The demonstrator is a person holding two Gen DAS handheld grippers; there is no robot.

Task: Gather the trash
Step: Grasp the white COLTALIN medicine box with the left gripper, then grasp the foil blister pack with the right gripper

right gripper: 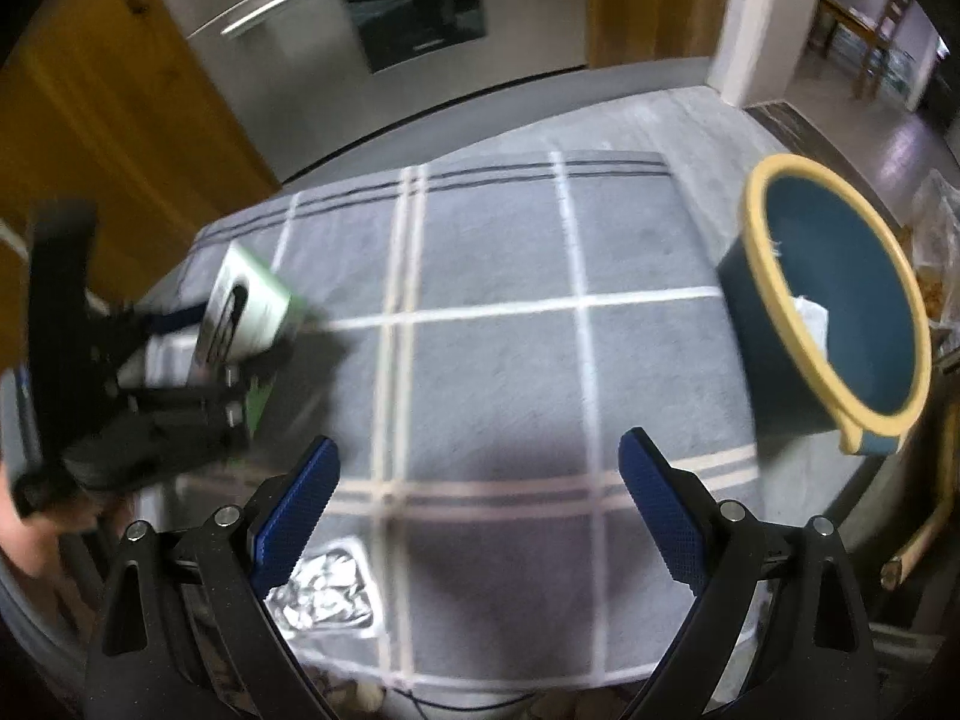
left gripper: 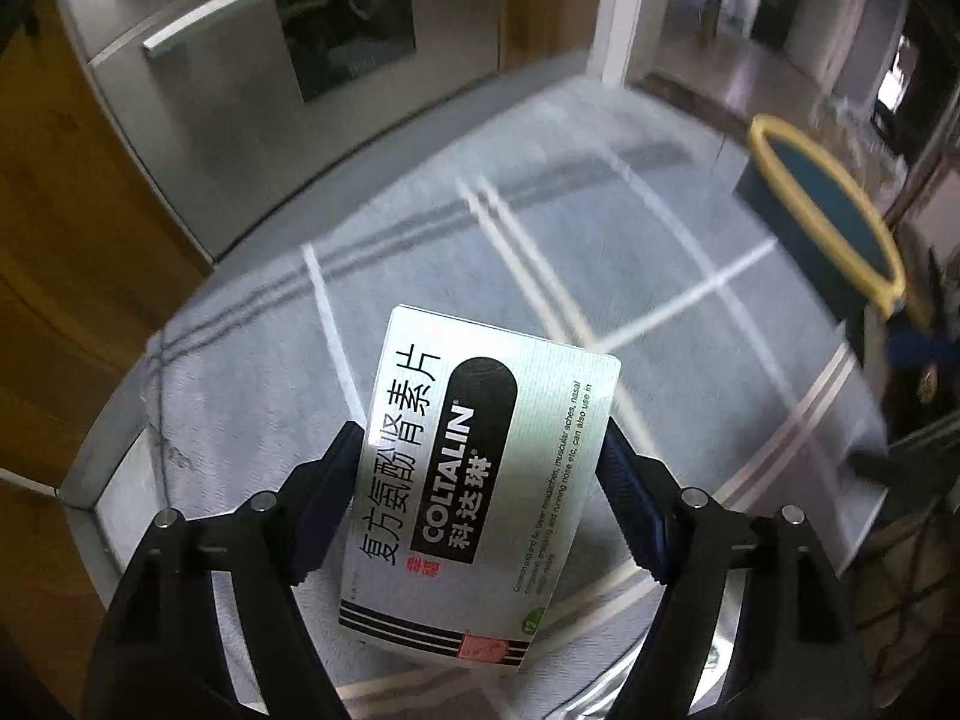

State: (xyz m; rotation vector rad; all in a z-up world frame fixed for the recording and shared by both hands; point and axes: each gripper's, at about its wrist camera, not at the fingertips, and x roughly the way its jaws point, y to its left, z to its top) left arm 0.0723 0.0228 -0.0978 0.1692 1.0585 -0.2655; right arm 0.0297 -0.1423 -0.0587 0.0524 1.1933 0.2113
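Note:
My left gripper (left gripper: 480,450) is shut on a white and green Coltalin medicine box (left gripper: 480,480) and holds it above the grey checked cloth (left gripper: 600,252). In the right wrist view the left gripper (right gripper: 240,372) and the box (right gripper: 249,306) appear blurred at the left. My right gripper (right gripper: 477,468) is open and empty above the cloth. A crumpled silver blister pack (right gripper: 327,594) lies on the cloth just beside the right gripper's left finger. A dark blue bin with a yellow rim (right gripper: 834,300) stands at the right with a white scrap inside; it also shows in the left wrist view (left gripper: 822,204).
The cloth (right gripper: 492,360) covers a table. A steel fridge (left gripper: 240,90) and wooden panels (left gripper: 60,240) stand behind it. A doorway with a chair (right gripper: 864,36) opens at the far right. Wooden sticks (right gripper: 918,540) and clutter lie past the table's right edge.

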